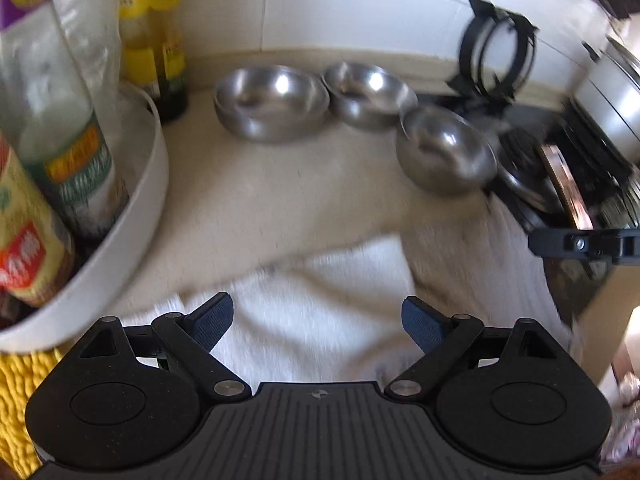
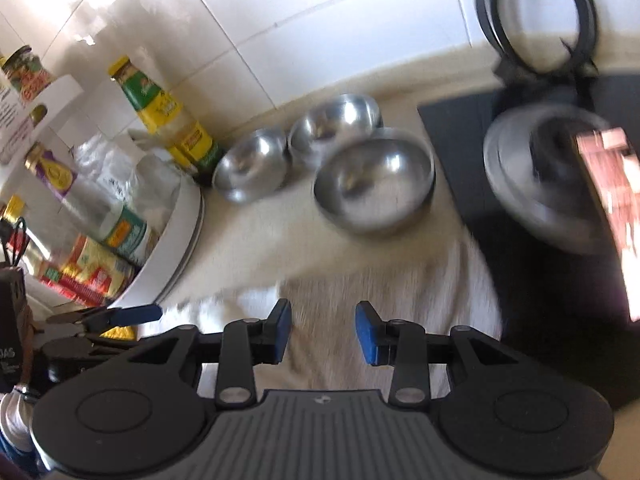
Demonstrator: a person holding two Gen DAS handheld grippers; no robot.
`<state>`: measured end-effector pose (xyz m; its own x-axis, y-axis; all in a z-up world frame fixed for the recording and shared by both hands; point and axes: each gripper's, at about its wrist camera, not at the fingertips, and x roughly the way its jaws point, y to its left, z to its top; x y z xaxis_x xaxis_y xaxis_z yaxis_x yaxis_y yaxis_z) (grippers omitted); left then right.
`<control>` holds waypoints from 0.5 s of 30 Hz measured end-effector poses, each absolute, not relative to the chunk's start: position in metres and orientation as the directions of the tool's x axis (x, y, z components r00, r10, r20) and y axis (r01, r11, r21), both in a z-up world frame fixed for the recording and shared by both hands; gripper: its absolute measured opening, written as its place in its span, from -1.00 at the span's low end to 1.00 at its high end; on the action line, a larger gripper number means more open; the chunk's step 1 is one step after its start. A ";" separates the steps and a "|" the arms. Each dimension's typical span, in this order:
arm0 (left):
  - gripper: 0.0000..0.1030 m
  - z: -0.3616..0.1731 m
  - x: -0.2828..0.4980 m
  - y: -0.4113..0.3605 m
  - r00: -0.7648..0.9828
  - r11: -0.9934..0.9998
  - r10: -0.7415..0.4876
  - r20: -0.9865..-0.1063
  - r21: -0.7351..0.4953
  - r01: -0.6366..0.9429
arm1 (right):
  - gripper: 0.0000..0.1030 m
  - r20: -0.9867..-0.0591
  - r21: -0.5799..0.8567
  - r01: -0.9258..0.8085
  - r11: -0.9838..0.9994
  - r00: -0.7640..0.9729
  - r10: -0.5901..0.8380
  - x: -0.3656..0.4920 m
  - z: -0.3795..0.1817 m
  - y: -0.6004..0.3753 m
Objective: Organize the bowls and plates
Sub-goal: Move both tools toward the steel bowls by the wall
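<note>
Left wrist view: left gripper [image 1: 318,322] hangs over a white towel [image 1: 320,280], jaws spread wide, nothing between the blue pads [image 1: 214,320]. Frame blurred; both views smeared.

Landmark: the white towel on the pale counter [image 1: 256,184].

Beyond the towel, toward the tiled wall [image 1: 360,4], sit three steel bowls:
- wide bowl [image 1: 272,102], farthest left, looks like two nested, though I cannot be sure;
- middle bowl [image 1: 368,94], just beside it, rims close or touching;
- near bowl [image 1: 444,152], closest to the towel, at its far right corner.

Left of the towel: white round tray [image 1: 152,184] crowded with sauce bottles [image 1: 64,148]. Right of the towel: dark stove area with a black pot stand [image 1: 496,52].

Right wrist view: right gripper [image 2: 324,334] also above the towel [image 2: 384,280], jaws parted narrowly, empty. The near bowl [image 2: 374,184] lies straight ahead of these jaws, just past the towel's far edge; the other two, wide bowl [image 2: 252,170] and middle bowl [image 2: 334,124], sit behind it and to the left. One blue pad of the left gripper [image 2: 138,314] shows at the towel's left edge.

Judgement: the right hand is better lined up on the near bowl; the left faces the wide bowl more squarely. Bowls are round, so no long axis; a rim pinch from above seems likely. The right jaws look wide enough for a rim, not for a whole bowl. No plates visible.
</note>
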<state>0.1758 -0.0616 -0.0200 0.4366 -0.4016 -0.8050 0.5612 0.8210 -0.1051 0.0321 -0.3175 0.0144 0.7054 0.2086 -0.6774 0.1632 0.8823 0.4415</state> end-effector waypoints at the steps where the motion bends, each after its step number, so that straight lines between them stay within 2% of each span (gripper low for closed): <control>1: 0.83 -0.017 0.177 -0.066 0.446 0.823 -0.402 -0.799 -0.102 0.559 | 0.04 -0.678 0.421 0.156 0.893 0.708 0.196 0.041 0.020 -0.323; 6: 0.83 0.000 0.183 -0.097 0.526 0.846 -0.347 -0.776 -0.017 0.533 | 0.07 -0.699 0.372 0.097 0.923 0.683 0.210 0.103 0.039 -0.354; 10: 0.84 0.005 0.202 -0.112 0.554 0.894 -0.289 -0.781 -0.013 0.449 | 0.09 -0.714 0.337 0.021 0.941 0.657 0.241 0.146 0.049 -0.363; 15: 0.85 0.007 0.231 -0.125 0.566 0.946 -0.224 -0.793 -0.036 0.323 | 0.15 -0.718 0.327 -0.142 0.934 0.605 0.344 0.193 0.056 -0.348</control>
<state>0.2305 -0.1247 0.0068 0.5664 -0.2236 -0.7932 0.3229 0.9457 -0.0360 0.1932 -0.3483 0.0556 0.6047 0.3438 -0.7185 -0.1425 0.9342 0.3271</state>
